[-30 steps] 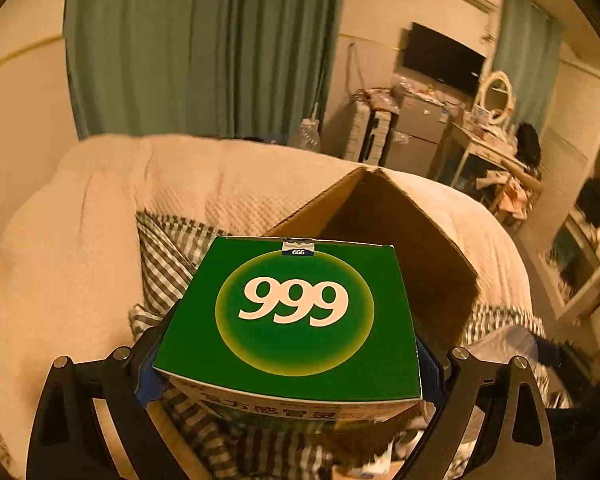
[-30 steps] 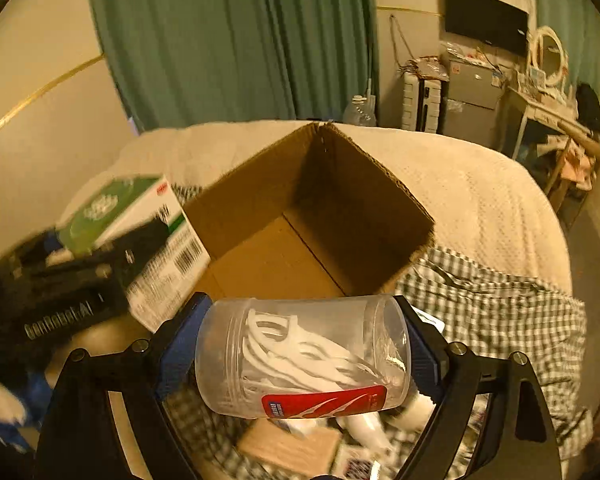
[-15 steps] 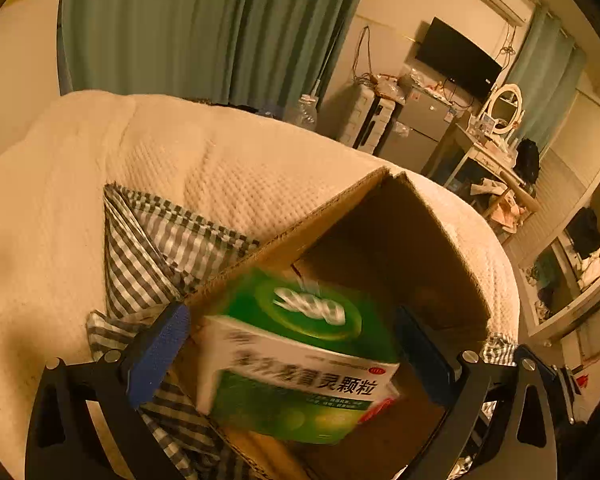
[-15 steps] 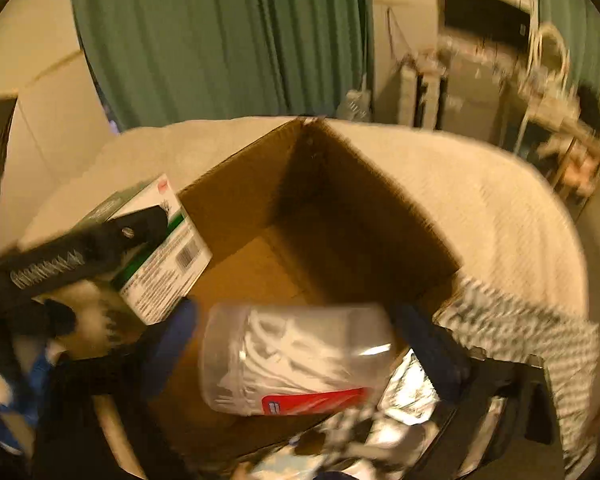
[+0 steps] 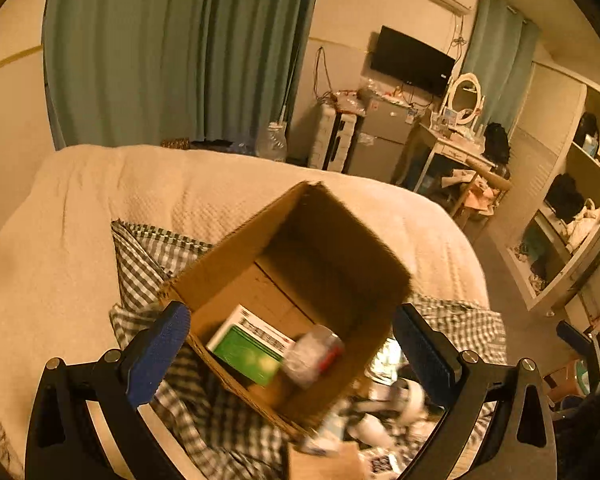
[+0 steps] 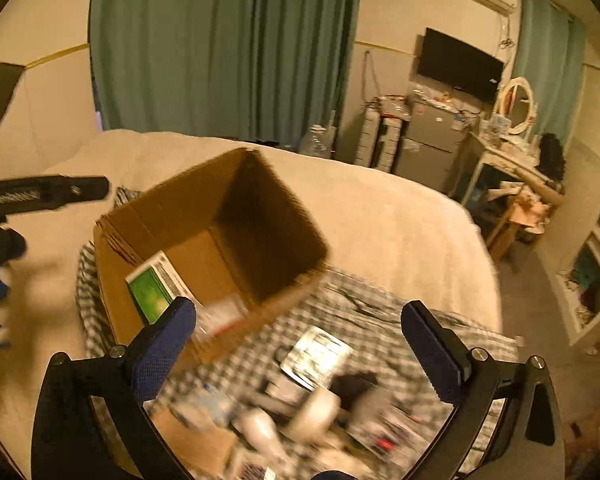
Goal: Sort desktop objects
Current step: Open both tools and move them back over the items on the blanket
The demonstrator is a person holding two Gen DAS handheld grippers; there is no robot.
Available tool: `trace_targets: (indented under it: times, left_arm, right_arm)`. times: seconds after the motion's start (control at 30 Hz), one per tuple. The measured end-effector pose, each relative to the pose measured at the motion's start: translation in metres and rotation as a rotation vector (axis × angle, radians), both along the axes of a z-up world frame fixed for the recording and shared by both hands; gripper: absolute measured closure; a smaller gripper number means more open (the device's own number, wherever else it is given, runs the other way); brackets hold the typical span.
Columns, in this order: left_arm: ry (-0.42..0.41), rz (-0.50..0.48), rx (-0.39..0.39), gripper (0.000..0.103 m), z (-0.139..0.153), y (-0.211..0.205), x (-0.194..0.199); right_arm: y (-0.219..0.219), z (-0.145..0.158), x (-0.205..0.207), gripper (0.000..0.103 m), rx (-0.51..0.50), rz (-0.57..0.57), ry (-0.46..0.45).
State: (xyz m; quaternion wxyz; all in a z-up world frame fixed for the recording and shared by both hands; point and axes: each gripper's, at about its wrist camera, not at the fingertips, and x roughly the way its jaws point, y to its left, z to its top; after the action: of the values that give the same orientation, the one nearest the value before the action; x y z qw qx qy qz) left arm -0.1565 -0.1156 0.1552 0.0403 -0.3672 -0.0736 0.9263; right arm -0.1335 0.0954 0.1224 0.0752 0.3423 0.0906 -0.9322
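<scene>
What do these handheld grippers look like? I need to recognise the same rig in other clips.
Both match: the left gripper and right gripper have angular black frames with cut-out openings, round silver bolt heads at the joints, and flat blue textured pads on each finger. No cables or sleeves are visible.

A bed (image 5: 80, 208) covered by a cream textured blanket (image 6: 380, 220) carries everything. A crumpled gray-checked cloth (image 5: 148, 252) lies on the blanket, and an open cardboard box (image 5: 340, 240) and blurred small items (image 6: 316, 396) rest on that cloth.
</scene>
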Motion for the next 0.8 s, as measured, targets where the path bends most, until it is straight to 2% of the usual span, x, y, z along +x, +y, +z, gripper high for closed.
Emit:
trace_targets:
  times: [0.1,0.17,0.3,0.37,0.6,0.8]
  left_arm:
    - [0.033,-0.016,0.011,0.0,0.006,0.019,0.027]
    - [0.023,-0.031,0.006,0.0,0.001,0.036,0.043]
    - [-0.005,-0.041,0.004,0.0,-0.025,0.06,0.07]
    - [-0.023,-0.053,-0.014,0.0,-0.047,0.077,0.082]
    - [-0.101,-0.119,-0.097,0.0,-0.129,0.138,0.106]
    - [-0.149,-0.08,-0.102,0.0,-0.19,0.157,0.091]
  right_arm:
    - [0.02,0.019,0.031,0.0,0.054,-0.022,0.032]
    - [0.036,0.029,0.05,0.0,0.049,-0.047,0.04]
    - [0.062,0.032,0.082,0.0,-0.009,-0.092,0.048]
    - [0.075,0.028,0.097,0.0,-0.035,-0.111,0.04]
    - [0.114,-0.003,0.136,0.0,-0.039,-0.148,0.024]
    - [0.15,-0.057,0.144,0.0,-0.086,-0.182,-0.054]
